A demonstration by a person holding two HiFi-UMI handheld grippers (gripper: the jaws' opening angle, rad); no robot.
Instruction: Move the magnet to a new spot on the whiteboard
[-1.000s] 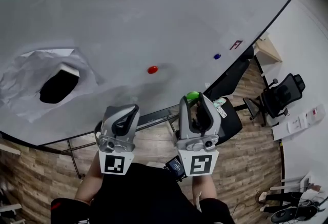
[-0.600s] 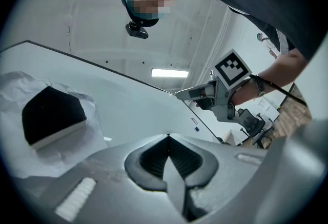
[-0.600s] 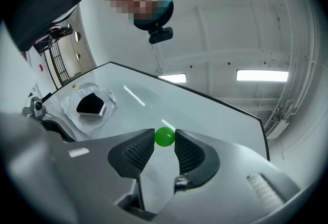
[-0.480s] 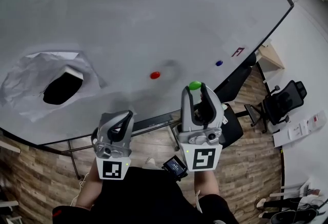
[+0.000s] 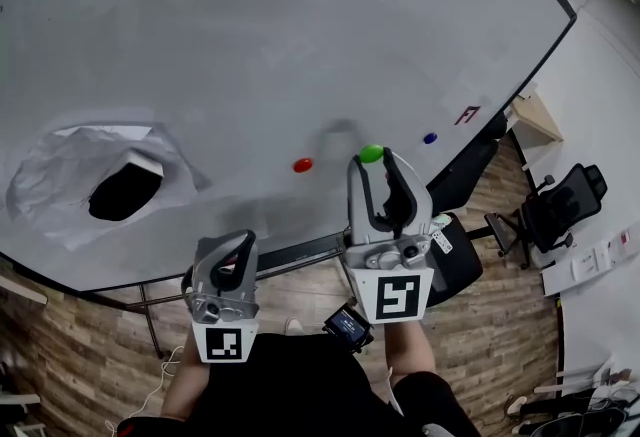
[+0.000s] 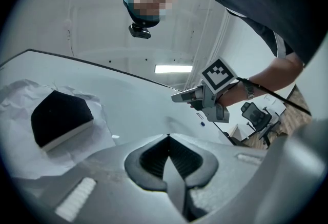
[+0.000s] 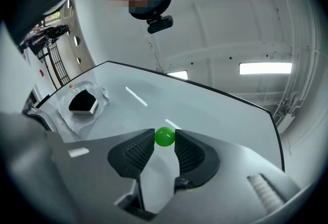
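Observation:
My right gripper (image 5: 373, 157) is shut on a round green magnet (image 5: 371, 153), which it holds at its fingertips close to the whiteboard (image 5: 250, 35). The right gripper view shows the same green magnet (image 7: 164, 136) pinched between both dark pads. A red magnet (image 5: 302, 165) sits on the board to the left of it and a blue magnet (image 5: 430, 138) to the right. My left gripper (image 5: 236, 243) hangs lower, below the board's bottom edge, shut with nothing in it; its pads (image 6: 168, 157) meet.
A black eraser (image 5: 125, 187) rests on crumpled white paper (image 5: 55, 175) at the board's left. A small red mark (image 5: 466, 114) lies near the blue magnet. Office chairs (image 5: 555, 205) stand on the wooden floor at the right.
My right gripper has risen with the green magnet from below the board's edge onto the board area. My left gripper has dropped lower.

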